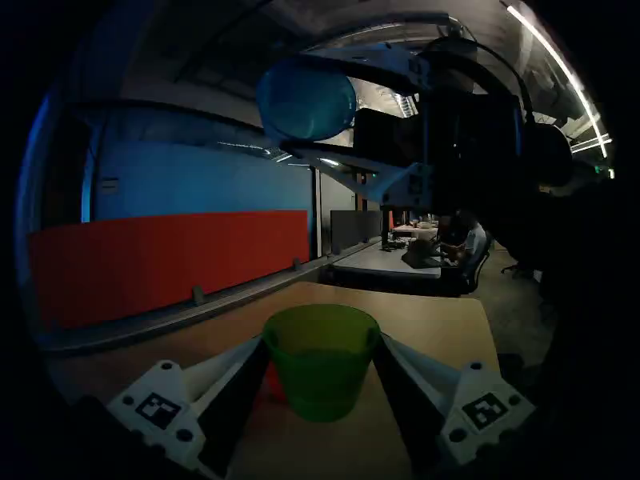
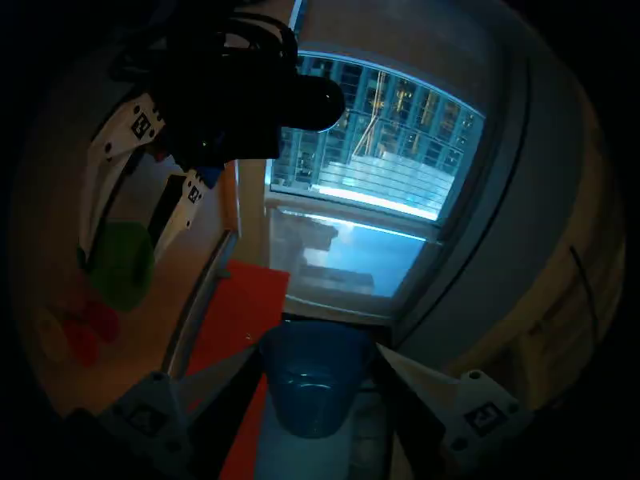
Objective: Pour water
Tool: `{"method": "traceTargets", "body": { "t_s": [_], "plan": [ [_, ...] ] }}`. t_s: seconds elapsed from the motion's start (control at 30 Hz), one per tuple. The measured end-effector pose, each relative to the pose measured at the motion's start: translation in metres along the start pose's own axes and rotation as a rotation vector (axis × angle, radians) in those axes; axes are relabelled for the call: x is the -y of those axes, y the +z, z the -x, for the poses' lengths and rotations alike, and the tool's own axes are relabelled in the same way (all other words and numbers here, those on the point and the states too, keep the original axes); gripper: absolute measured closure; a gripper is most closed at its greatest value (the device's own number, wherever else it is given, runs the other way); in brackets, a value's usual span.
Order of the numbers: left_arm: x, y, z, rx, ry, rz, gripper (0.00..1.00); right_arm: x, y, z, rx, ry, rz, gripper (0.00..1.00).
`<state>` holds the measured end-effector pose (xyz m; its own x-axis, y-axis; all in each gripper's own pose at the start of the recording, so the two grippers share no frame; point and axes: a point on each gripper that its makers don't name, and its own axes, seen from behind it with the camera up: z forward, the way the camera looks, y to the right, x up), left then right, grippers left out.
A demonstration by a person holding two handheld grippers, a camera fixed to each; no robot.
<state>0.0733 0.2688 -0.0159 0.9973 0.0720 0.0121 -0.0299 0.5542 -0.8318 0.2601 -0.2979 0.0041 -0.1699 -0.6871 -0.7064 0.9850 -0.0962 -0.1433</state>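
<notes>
1. Green translucent plastic cup (image 1: 322, 368) sits closest to you in the left gripper view, clamped between the two fingers of your left gripper (image 1: 322, 352), which press on its sides just under the rim. It is low over the pale wooden table (image 1: 432, 328); whether its base touches the wood cannot be told.
2. Your right gripper (image 2: 318, 356) grips a blue translucent plastic cup (image 2: 310, 388) the same way, one finger on each side. In the left gripper view this cup hangs high above the green one, tipped onto its side.
3. Handling, as a judgement: both cups look thin-walled, light and smooth. They would likely flex under a hard squeeze and slip under a weak one, so a firm hold on the upper wall suits them. Any water adds weight that shifts as you tilt. How much water either cup holds is too dim to tell.
4. Small red objects (image 2: 80, 328) lie on the table just beside the green cup, near enough to be splashed.
5. Farther off are a red panel (image 1: 168, 260) along the table's edge, a large window (image 2: 376, 184), and a person (image 1: 472, 240) seated at a distant desk. Nothing stands between the two cups.
</notes>
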Motion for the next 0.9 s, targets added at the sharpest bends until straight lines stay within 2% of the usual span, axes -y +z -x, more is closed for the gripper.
{"method": "traceTargets", "body": {
  "t_s": [0.2,0.4,0.7,0.9],
  "plan": [
    [0.0,-0.002,-0.002,-0.004,0.0,0.0,0.14,0.0,-0.001,-0.003,-0.005,0.022,-0.003,0.08],
    [-0.001,-0.004,-0.003,-0.004,0.003,-0.003,0.14,0.003,-0.001,-0.004,-0.007,0.094,-0.002,0.08],
    [-0.001,-0.007,-0.005,-0.005,0.007,-0.004,0.14,0.005,-0.006,0.002,-0.008,0.31,-0.002,0.08],
    [0.001,-0.007,-0.005,-0.003,0.008,-0.01,0.14,0.005,-0.014,0.001,-0.023,0.519,-0.001,0.08]
  ]
}}
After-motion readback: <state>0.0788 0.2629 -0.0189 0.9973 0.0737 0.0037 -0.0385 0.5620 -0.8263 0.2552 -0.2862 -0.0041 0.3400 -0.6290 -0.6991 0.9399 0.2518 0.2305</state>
